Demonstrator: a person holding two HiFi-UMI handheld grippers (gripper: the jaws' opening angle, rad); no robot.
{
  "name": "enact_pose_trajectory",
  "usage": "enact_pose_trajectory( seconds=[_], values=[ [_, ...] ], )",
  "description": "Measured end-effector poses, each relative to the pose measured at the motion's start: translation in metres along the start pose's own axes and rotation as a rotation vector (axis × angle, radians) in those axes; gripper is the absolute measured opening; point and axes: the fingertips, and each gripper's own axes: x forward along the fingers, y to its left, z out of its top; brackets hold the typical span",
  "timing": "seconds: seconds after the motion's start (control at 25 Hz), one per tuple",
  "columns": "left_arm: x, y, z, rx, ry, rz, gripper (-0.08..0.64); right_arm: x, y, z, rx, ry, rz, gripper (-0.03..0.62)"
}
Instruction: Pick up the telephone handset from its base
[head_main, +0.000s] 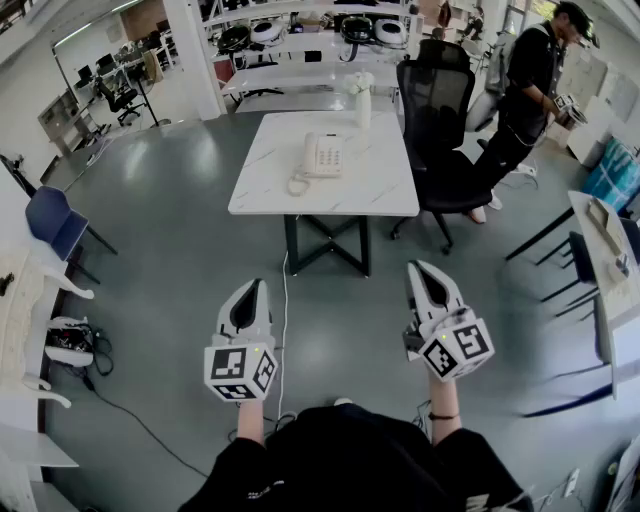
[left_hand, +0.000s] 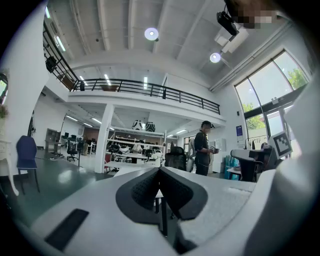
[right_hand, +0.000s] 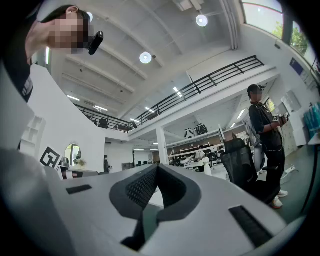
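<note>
Two grippers, both low and near in the head view, well apart from the tabletop (head_main: 375, 185). Left gripper (head_main: 257, 284) had its jaws pressed together, nothing between them. Right gripper (head_main: 419, 266) was the same: jaws together and empty, tilted slightly up. Each gripper carried one marker cube.

One white marble tabletop stood far from the grippers at centre, on a dark cross-legged base. One white telephone (head_main: 324, 155) lay on it, left of its middle. One handset (head_main: 311, 157) sat on the left side of the telephone base, not lifted. One coiled cord (head_main: 297, 184) lay at the telephone's near-left corner. One white vase (head_main: 362, 103) with pale flowers stood upright at the far edge of the tabletop, apart from the telephone.

One black office chair (head_main: 437, 110) stood just right of the tabletop. One standing person (head_main: 524, 95) in dark clothes was right of the chair. One blue chair (head_main: 54, 222) stood far off to the left on the grey floor (head_main: 170, 230)
</note>
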Motion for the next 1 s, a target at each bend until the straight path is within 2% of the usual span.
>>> enact_pose_trajectory(
  seconds=[0.68,1.0],
  values=[
    [0.033,-0.018,-0.006,0.007,0.004,0.014,-0.002,0.007,-0.042,-0.004,0.032,-0.008,-0.006,-0.009],
    [0.05,-0.012,-0.011,0.007,0.024,0.036,-0.002,0.026,-0.053,-0.004,0.039,-0.021,0.004,-0.008]
  ],
)
